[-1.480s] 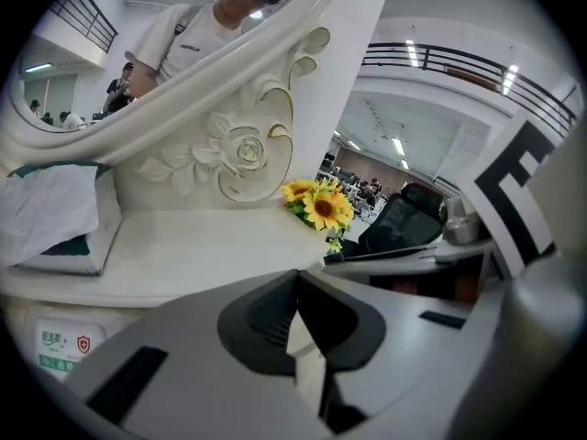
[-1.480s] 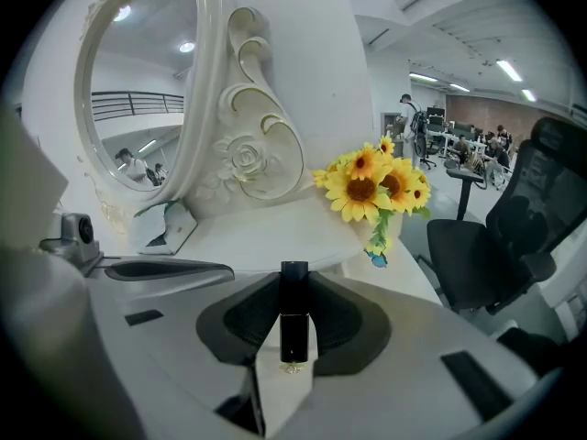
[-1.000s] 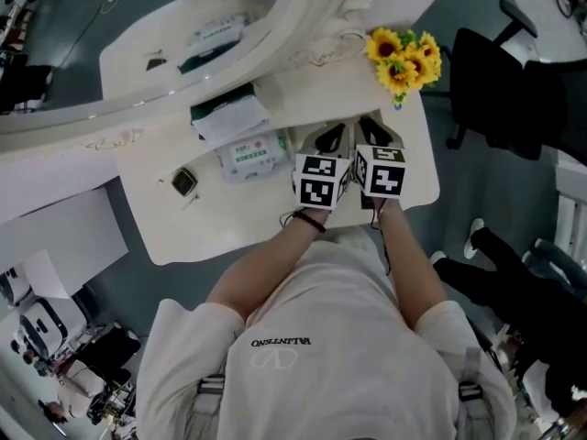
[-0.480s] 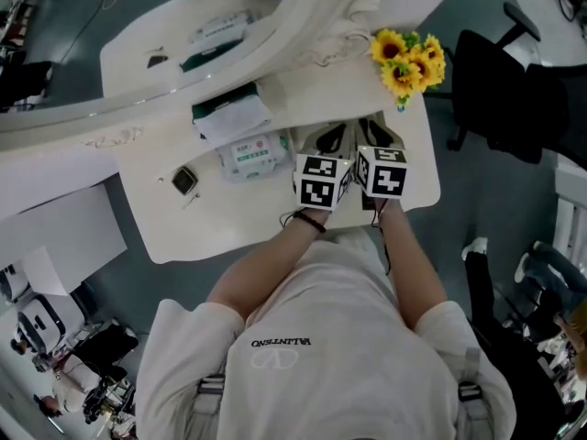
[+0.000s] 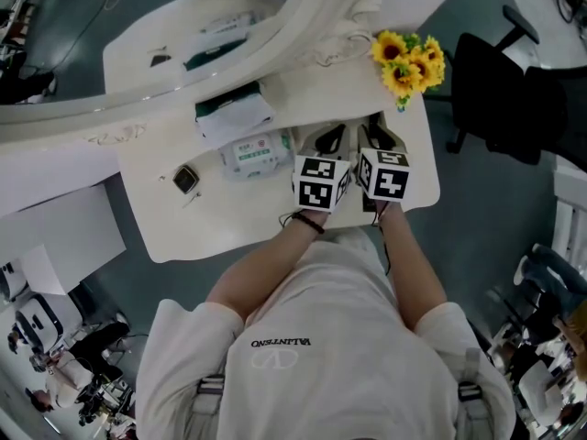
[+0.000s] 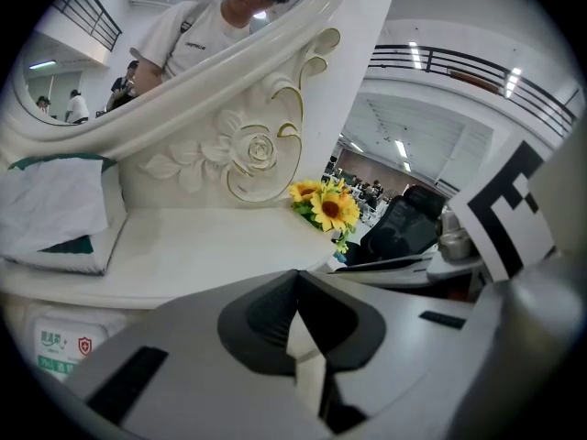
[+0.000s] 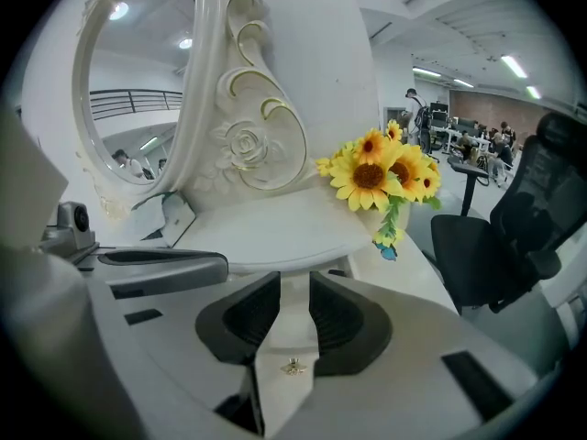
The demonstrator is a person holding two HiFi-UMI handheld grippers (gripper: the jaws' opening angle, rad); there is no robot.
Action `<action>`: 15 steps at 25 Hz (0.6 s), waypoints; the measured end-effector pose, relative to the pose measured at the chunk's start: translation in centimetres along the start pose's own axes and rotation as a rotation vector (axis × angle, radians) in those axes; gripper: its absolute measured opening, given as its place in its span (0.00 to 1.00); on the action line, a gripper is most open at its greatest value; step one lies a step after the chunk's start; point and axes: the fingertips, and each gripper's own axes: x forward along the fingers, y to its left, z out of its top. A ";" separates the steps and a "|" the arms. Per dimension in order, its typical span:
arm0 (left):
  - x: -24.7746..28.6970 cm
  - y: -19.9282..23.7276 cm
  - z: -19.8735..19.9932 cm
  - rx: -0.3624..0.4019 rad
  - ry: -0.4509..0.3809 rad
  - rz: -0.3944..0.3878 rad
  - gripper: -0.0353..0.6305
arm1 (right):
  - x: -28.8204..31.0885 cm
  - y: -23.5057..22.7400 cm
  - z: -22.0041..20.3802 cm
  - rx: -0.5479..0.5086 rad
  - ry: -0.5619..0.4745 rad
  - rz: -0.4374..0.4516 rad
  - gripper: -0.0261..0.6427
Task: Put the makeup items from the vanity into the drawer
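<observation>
Unmoved since a second ago: both grippers and every item on the vanity (image 5: 229, 220); only a passer-by's legs on the floor, below and right of the sunflowers (image 5: 408, 60), are gone.

- Left gripper (image 5: 323, 141): below-left of the sunflowers; jaws together, nothing between.
- Right gripper (image 5: 378, 136): just below the sunflowers, beside the left gripper; jaws narrowly apart, a small gold knob (image 7: 293, 367) showing in the gap, pads not pressing it.
- Green-and-white pouch (image 5: 234, 113), labelled white pack (image 5: 257, 151), small dark compact (image 5: 186, 180): on the vanity, all left of the sunflowers.
</observation>
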 end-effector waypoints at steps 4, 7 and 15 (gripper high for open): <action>-0.9 -0.1 0.2 0.005 -0.022 -0.009 0.05 | -0.9 0.0 0.2 -0.003 -0.030 -0.029 0.13; -1.9 -0.2 0.5 0.010 -0.041 -0.015 0.05 | -1.5 0.0 0.5 -0.008 -0.050 -0.052 0.06; -8.1 0.1 3.7 0.128 -0.189 -0.040 0.05 | -4.8 1.9 3.4 0.002 -0.174 -0.033 0.05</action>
